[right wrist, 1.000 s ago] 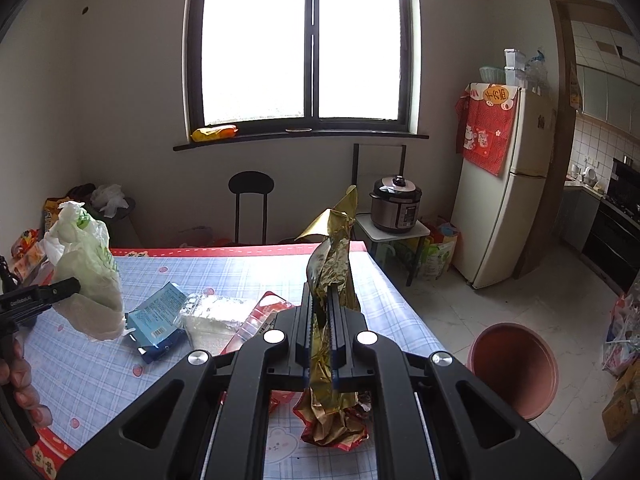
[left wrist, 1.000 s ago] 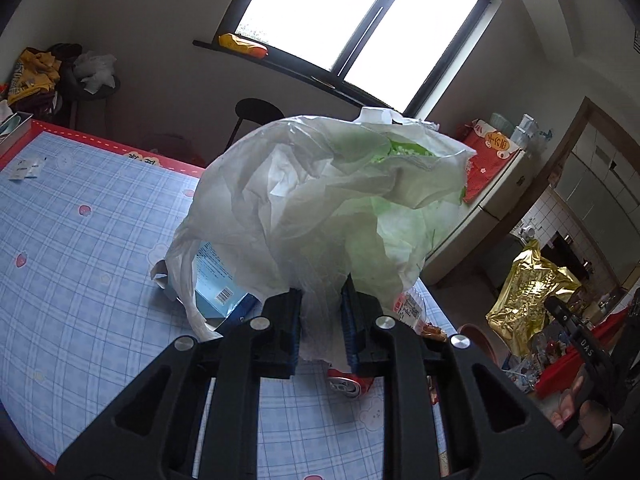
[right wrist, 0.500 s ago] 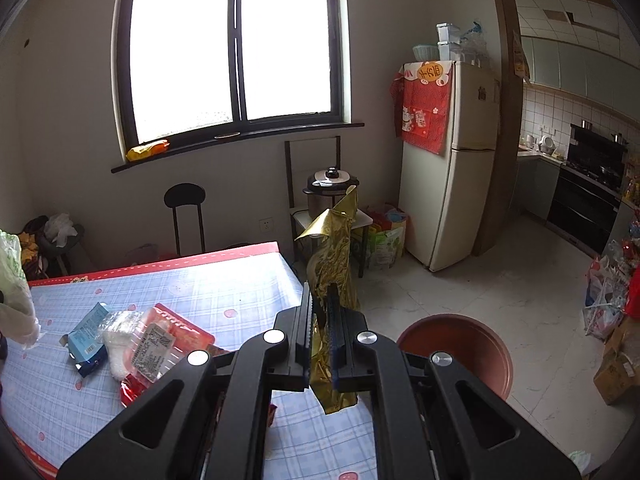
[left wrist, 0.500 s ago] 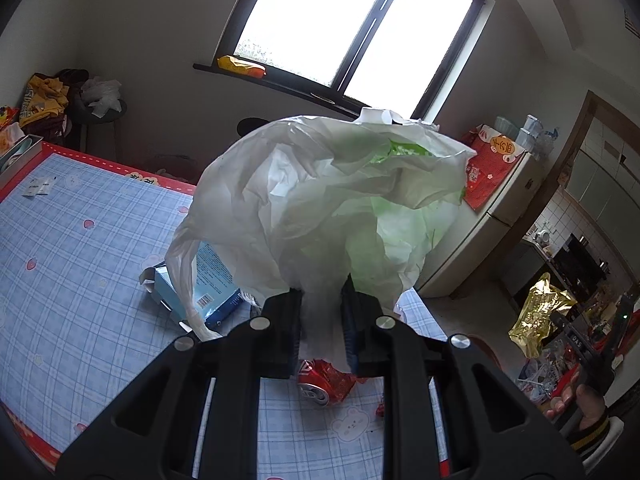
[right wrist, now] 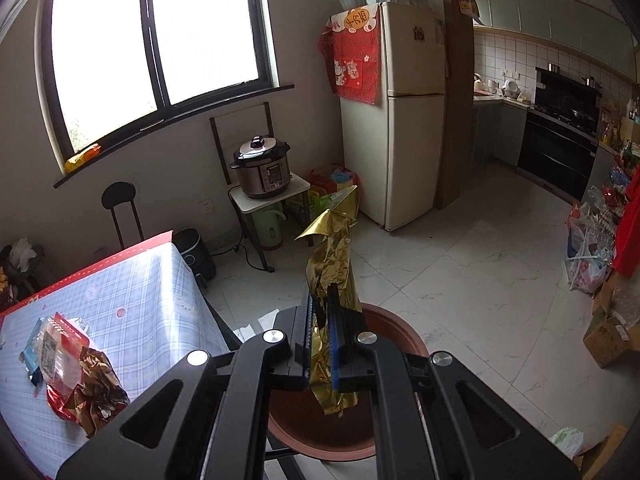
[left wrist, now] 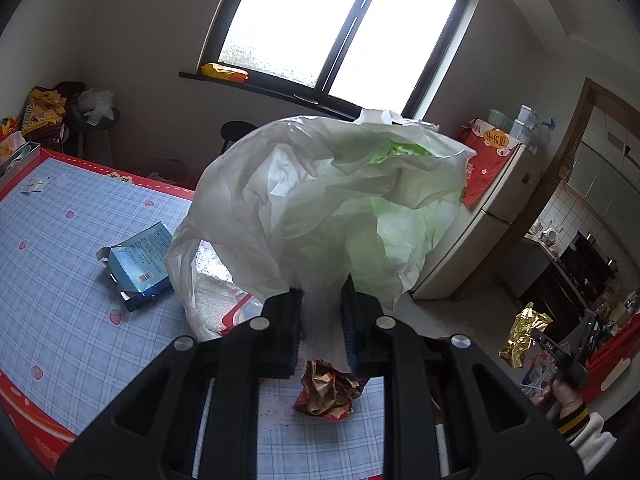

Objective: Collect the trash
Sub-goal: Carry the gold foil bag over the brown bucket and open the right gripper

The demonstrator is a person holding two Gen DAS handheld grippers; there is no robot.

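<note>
While a second ago the right gripper (right wrist: 322,320) hung over the table (right wrist: 152,280), it now holds the gold wrapper (right wrist: 332,276) above the brown bin (right wrist: 404,332), pinched, long axis upright, tip toward the fridge (right wrist: 404,120). Left gripper (left wrist: 322,312) pinches the white bag (left wrist: 320,200), now nearer the table's right end. Blue box (left wrist: 140,260): print unreadable.

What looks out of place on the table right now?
Litter on the checked tablecloth: a torn-open blue box, a crumpled red-and-gold wrapper and a clear food tray, all loose near the edge.
</note>
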